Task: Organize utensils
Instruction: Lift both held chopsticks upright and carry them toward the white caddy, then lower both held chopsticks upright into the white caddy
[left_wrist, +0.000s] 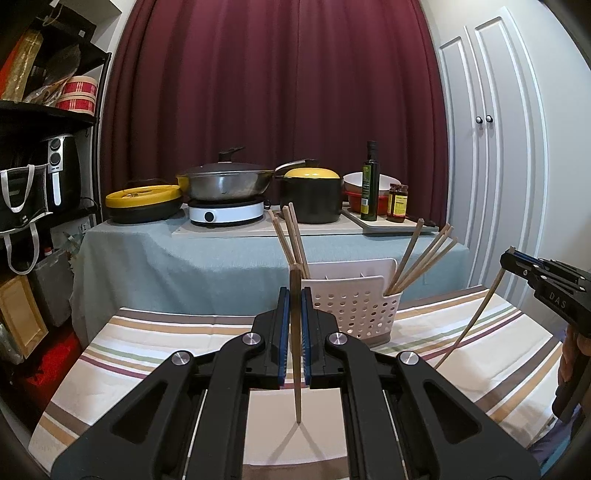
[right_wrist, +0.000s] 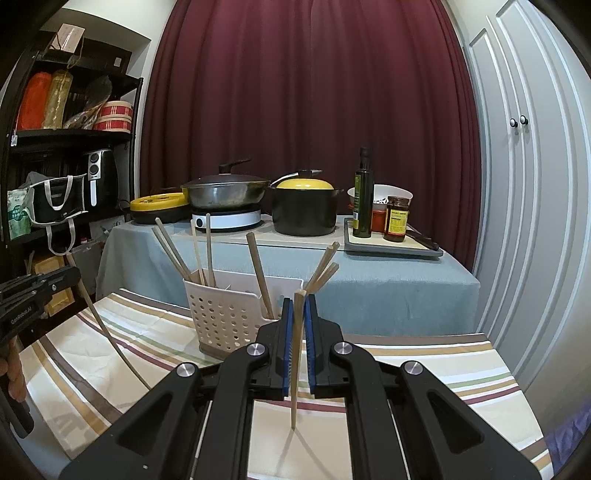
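Note:
My left gripper (left_wrist: 294, 295) is shut on a wooden chopstick (left_wrist: 295, 354) that stands upright, its tip touching the striped tablecloth (left_wrist: 155, 354). Just beyond it sits a white perforated basket (left_wrist: 354, 310) with several chopsticks (left_wrist: 421, 254) leaning in its compartments. In the right wrist view my right gripper (right_wrist: 299, 306) is shut on another upright chopstick (right_wrist: 294, 387), tip down on the cloth, with the basket (right_wrist: 225, 317) ahead to the left. Each gripper shows in the other's view, the right gripper (left_wrist: 517, 262) at the right edge and the left gripper (right_wrist: 55, 277) at the left edge.
Behind the striped table a blue-covered table (left_wrist: 221, 266) carries a lidded wok (left_wrist: 225, 181) on a white cooker, a black pot (left_wrist: 312, 195) with a yellow lid, an oil bottle (left_wrist: 370, 181) and jars. A black shelf (left_wrist: 44, 147) stands left, white cupboard doors (left_wrist: 487, 147) right.

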